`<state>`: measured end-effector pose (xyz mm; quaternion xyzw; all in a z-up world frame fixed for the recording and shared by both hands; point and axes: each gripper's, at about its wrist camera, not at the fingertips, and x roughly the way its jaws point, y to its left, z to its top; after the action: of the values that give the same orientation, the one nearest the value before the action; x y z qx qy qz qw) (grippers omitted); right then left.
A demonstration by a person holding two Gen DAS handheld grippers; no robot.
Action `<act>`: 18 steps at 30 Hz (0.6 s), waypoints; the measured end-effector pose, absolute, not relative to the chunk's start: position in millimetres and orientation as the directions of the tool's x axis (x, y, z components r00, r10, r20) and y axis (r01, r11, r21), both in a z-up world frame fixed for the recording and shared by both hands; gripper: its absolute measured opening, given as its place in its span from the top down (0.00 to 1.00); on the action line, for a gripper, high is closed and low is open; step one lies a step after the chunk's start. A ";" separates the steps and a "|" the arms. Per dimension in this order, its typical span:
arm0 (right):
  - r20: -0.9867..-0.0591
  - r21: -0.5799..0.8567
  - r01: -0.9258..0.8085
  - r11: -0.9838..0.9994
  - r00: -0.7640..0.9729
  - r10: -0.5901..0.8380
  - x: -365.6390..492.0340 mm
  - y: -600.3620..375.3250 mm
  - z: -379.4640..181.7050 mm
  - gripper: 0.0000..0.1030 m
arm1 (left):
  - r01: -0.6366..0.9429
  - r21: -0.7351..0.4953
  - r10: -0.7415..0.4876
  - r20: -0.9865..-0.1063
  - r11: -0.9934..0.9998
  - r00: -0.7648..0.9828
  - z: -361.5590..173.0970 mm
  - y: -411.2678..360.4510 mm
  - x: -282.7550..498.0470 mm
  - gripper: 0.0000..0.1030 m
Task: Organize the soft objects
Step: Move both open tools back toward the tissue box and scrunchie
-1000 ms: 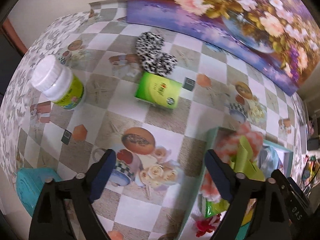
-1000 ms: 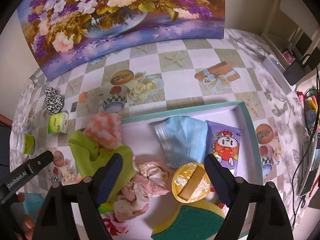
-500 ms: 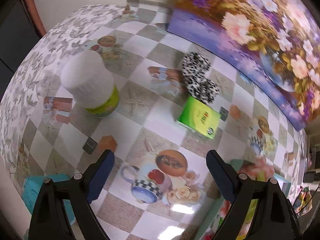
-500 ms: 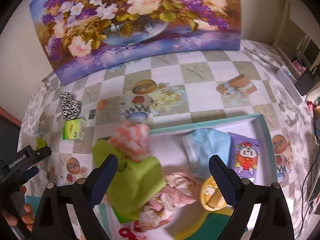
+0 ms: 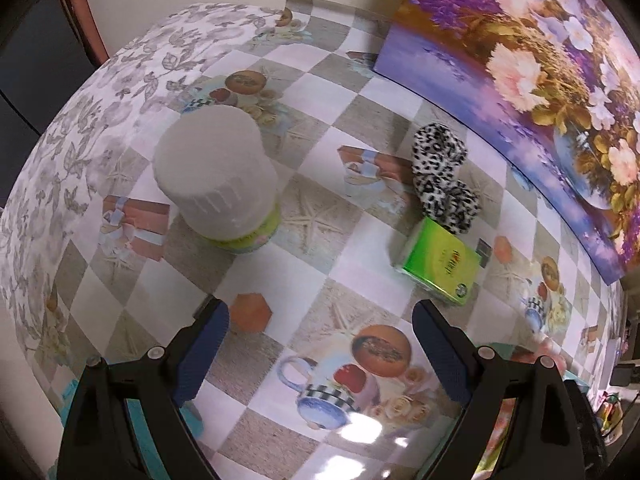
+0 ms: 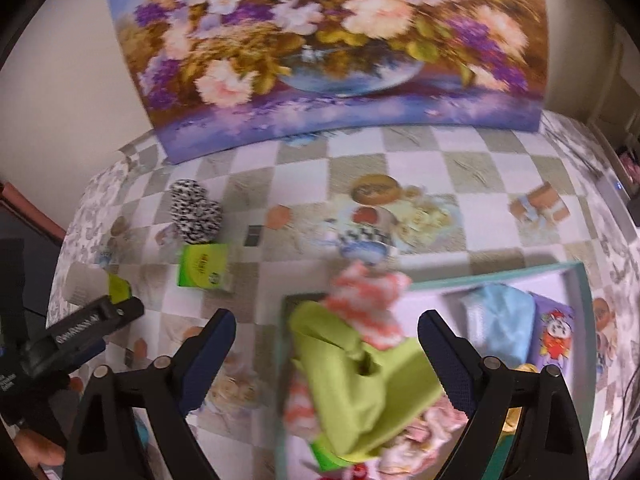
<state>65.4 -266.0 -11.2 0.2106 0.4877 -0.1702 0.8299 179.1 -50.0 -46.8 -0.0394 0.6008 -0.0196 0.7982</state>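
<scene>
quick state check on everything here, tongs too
left tongs: open, empty
right tongs: open, empty, above the green cloth
white-capped bottle: upright, capped
leopard scrunchies: on the table, touching
green tissue pack: flat, sealed
teal tray: filled with soft items

We see a shiny checked plastic tablecloth (image 5: 320,184), a fuzzy black-and-white spotted cloth scrunchie (image 5: 442,178) and a glossy green paper box (image 5: 440,260).

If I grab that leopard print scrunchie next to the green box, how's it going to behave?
The leopard print scrunchie looks plush and gathered, so it would probably squash and flop rather than hold shape. It seems light for its bulk. Its fuzzy fabric is unlikely to slip, though it lies against the green box and may nudge it.
</scene>
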 end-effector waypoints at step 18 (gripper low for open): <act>-0.886 0.153 0.365 0.918 0.461 -0.036 126.9 -198.9 -36.5 0.08 | -0.116 -0.081 -0.049 -0.964 0.990 0.261 -69.2 -1.0 191.9 0.09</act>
<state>126.9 -198.9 -36.5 0.1630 0.5049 -0.1195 0.8392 191.9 -1.0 -69.2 -0.0676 0.6076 0.0212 0.7911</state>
